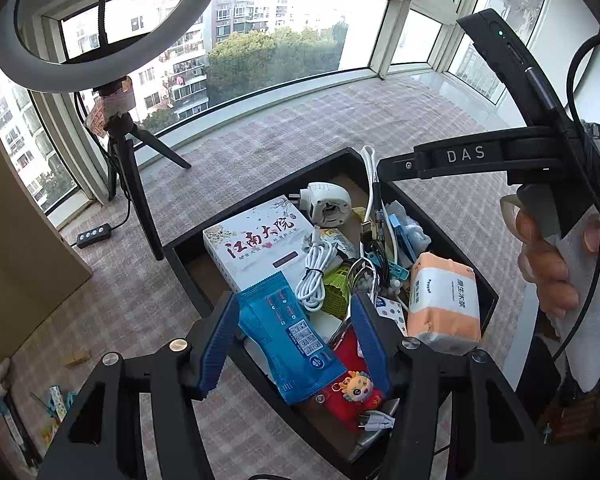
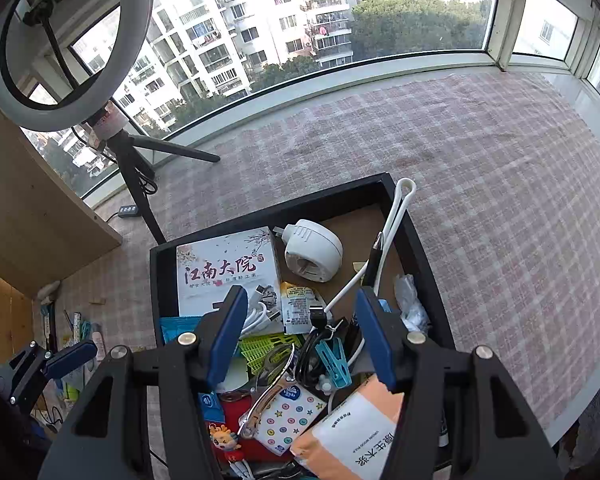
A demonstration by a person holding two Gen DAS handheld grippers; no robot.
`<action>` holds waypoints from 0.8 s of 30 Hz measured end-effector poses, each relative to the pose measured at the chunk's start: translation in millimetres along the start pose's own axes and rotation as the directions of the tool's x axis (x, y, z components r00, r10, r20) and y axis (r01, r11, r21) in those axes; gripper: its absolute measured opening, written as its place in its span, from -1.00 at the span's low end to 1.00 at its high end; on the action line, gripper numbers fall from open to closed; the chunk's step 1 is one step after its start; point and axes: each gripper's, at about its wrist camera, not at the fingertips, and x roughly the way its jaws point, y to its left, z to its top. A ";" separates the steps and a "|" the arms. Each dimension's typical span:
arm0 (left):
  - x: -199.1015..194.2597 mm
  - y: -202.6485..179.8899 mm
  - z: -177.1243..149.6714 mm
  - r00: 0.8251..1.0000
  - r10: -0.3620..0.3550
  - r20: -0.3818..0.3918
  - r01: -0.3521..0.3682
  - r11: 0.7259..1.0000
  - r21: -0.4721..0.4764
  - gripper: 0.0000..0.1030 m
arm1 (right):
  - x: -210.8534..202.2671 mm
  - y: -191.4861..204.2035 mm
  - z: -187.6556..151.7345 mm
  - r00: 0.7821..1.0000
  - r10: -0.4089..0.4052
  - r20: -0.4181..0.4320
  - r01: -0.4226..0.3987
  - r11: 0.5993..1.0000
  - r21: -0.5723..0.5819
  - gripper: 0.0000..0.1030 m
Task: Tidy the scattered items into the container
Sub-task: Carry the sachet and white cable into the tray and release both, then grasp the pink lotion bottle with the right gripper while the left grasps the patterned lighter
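Two grippers hang over a black tray [image 2: 420, 248] that sits on a pink checked cloth [image 2: 480, 184] spread across a surface by a wide bay window [image 2: 320, 20], with apartment blocks and trees outside. The left gripper [image 1: 294, 340] is spread wide, its blue pads either side of a blue wipes packet [image 1: 288, 340] lying in the tray; the pads do not press it. The right gripper [image 2: 302, 336] is also wide open and grips nothing, hovering above the tray's clutter.

The tray holds a white box [image 2: 224, 272] with red lettering, a round white plug [image 2: 314, 256], a coiled white cable [image 1: 314, 272], a green basket [image 2: 268, 350], a blue clip [image 2: 334, 360], an orange tissue pack [image 1: 444, 300] and a red pouch [image 1: 350, 384] with a cartoon dragon.

A ring light [image 2: 66, 44] on a black tripod [image 2: 136, 176] stands at the left by the glass, its cord running to a small controller [image 1: 94, 235] on the cloth. A few small items [image 2: 80, 332] lie outside the tray at the far left, beside a wooden panel [image 2: 32, 208].
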 end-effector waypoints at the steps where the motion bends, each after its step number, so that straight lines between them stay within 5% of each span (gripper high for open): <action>1: -2.7 3.9 -2.0 1.000 0.004 0.003 -0.004 1.000 -0.011 0.06 | -0.7 3.2 -1.3 1.000 0.006 0.001 -0.006 1.000 -0.003 0.08; 14: -46.3 70.3 -85.6 0.993 0.121 0.011 -0.119 0.987 -0.111 0.06 | 1.8 75.1 -34.0 0.996 0.087 -0.023 -0.090 0.985 -0.147 0.08; 24: -70.5 158.8 -168.4 0.969 0.239 -0.065 -0.248 0.934 -0.259 0.06 | 29.8 156.4 -62.2 0.989 0.112 -0.093 -0.135 0.948 -0.288 0.08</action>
